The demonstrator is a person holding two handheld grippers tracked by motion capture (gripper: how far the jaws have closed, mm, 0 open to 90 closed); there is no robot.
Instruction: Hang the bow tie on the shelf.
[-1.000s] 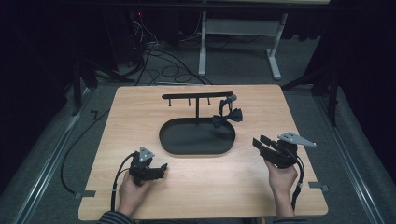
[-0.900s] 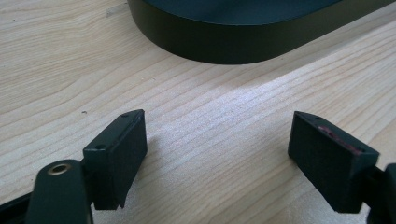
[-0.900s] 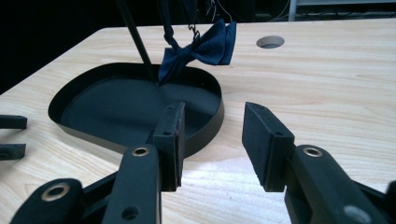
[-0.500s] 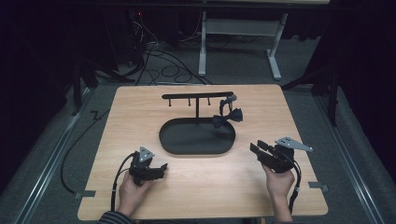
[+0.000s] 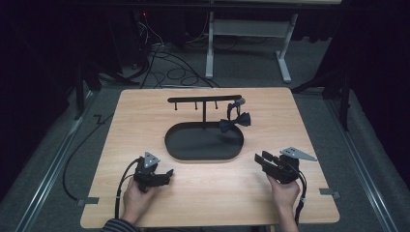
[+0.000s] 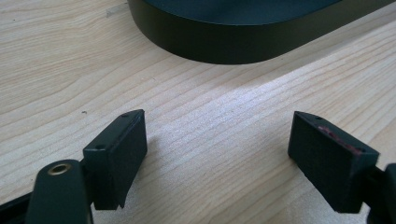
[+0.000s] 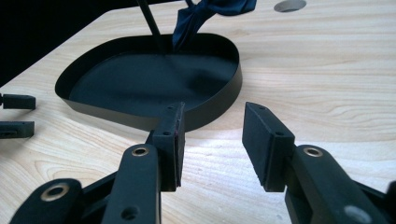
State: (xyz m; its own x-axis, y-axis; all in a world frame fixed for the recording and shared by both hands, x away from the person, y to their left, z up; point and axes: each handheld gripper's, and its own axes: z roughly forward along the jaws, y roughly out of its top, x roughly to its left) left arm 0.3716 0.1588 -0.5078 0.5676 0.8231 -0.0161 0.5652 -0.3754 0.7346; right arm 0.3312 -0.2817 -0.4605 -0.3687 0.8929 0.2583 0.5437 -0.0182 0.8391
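A black oval tray [image 5: 180, 151] with a T-shaped hanger stand [image 5: 205, 99] sits in the middle of the wooden table. A dark blue bow tie [image 5: 235, 121] hangs from the stand's right end over the tray [image 7: 224, 93]; its cloth [image 7: 196, 16] dangles at the top of the right gripper view. My left gripper [image 5: 167, 174] rests on the table near the tray's front left, open and empty, its jaws wide apart [image 6: 215, 154] facing the tray wall [image 6: 233, 44]. My right gripper [image 5: 261, 159] is held front right of the tray, open and empty [image 7: 212, 140].
The wooden table [image 5: 309, 121] has bare surface around the tray. A round hole [image 7: 289, 5] shows in the tabletop beyond the tray. Cables [image 5: 164, 63] and a white desk frame [image 5: 246, 43] stand on the floor behind the table.
My right gripper has moved left and slightly toward the table's front edge. The left gripper has not moved.
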